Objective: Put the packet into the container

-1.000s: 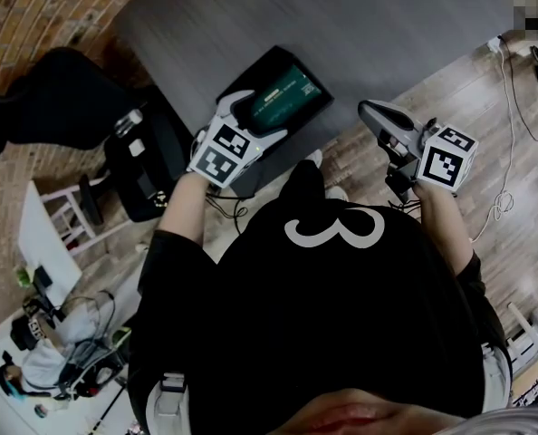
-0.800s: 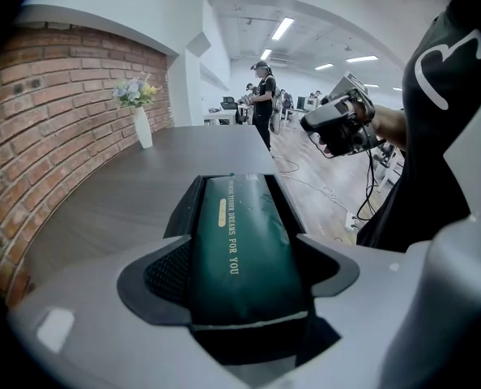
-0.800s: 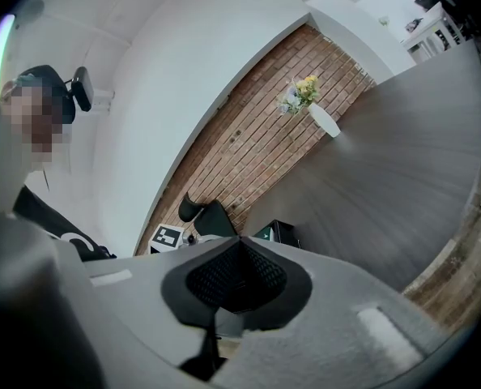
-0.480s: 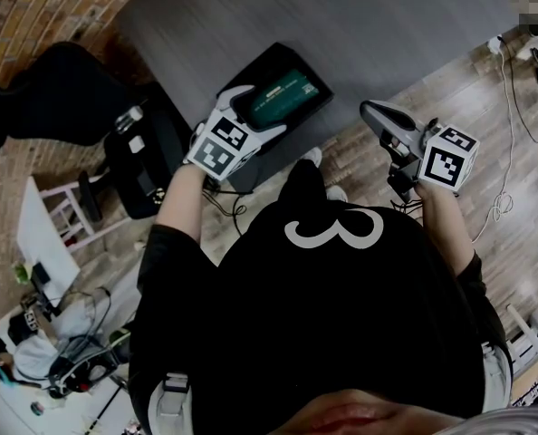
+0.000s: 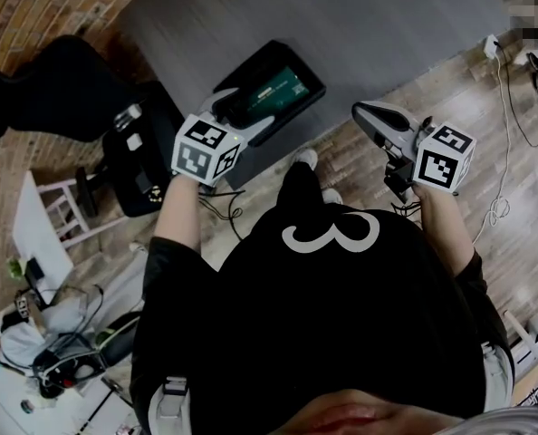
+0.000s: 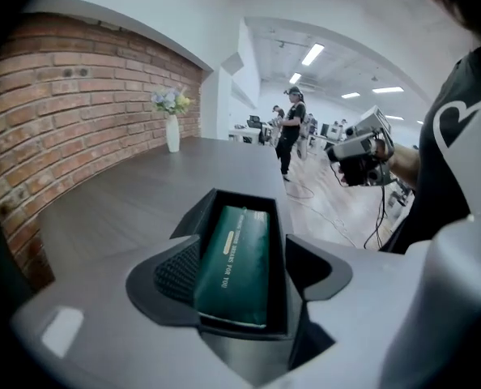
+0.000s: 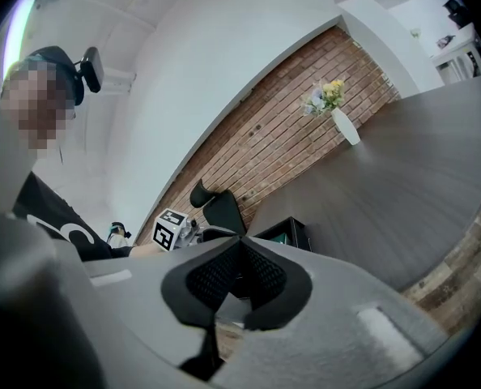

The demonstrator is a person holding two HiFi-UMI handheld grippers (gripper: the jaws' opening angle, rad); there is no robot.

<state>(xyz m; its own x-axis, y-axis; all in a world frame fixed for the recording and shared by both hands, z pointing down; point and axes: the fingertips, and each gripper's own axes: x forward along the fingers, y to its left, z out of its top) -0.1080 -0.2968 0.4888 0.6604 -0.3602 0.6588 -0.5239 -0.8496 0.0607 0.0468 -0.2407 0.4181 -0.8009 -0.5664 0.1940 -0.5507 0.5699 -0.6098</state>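
A dark green packet (image 5: 276,87) (image 6: 236,258) lies flat inside the black container (image 5: 292,57) (image 6: 193,215) at the near edge of the grey table (image 5: 360,16). My left gripper (image 5: 244,113) (image 6: 240,267) hovers at the container's near end. Its jaws are closing, one on each side of the packet's near end, and the pads do not press on it. My right gripper (image 5: 364,114) (image 7: 239,254) is held off the table's edge to the right, above the wooden floor. It is shut with nothing in it.
A black office chair (image 5: 43,89) and a dark stool (image 5: 138,157) stand left of the table by the brick wall. A white vase with flowers (image 6: 172,124) (image 7: 338,112) sits at the table's far end. A white cable (image 5: 509,107) runs over the floor at the right. A person (image 6: 293,128) stands far back.
My left gripper has drawn back to the left, off the container, while the packet stays inside it. The right gripper has hardly moved.
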